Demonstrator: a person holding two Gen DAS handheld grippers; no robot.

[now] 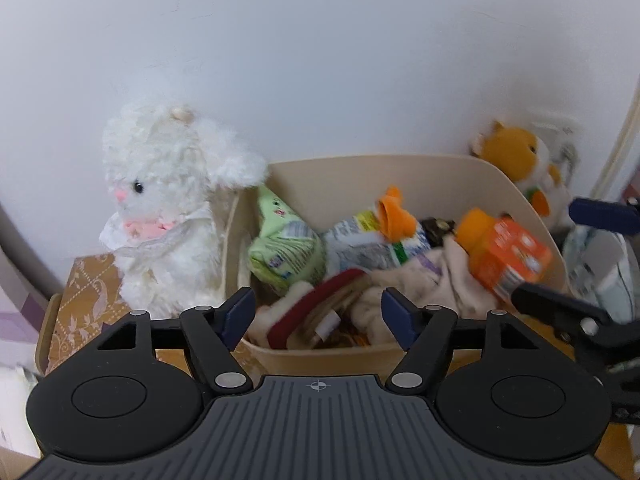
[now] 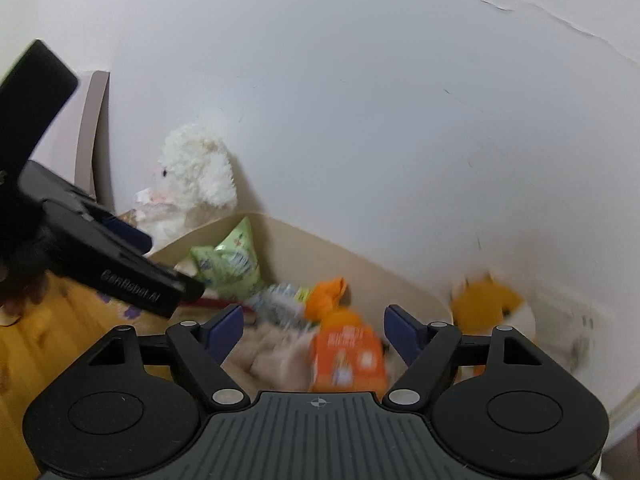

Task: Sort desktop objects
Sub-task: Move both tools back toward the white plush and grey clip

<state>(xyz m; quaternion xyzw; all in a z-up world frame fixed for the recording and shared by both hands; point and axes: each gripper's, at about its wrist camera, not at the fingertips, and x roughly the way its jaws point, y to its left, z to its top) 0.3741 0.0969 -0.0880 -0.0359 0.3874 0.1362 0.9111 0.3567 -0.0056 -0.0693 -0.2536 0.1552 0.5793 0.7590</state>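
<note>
My left gripper (image 1: 318, 312) hangs with fingers spread wide and empty over the beige plastic bin (image 1: 400, 168). The right gripper (image 2: 314, 330) is equally wide; the orange carton (image 2: 348, 356) lies between its fingers, untouched. The bin looks nearly full; the fluffy white lamb toy (image 1: 168, 208) and orange fox plush (image 1: 516, 152) stand outside it, perhaps left to sort.

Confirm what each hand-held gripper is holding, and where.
Nothing. The left hand-held gripper and right hand-held gripper both stand open above the beige bin, gripping nothing.
</note>
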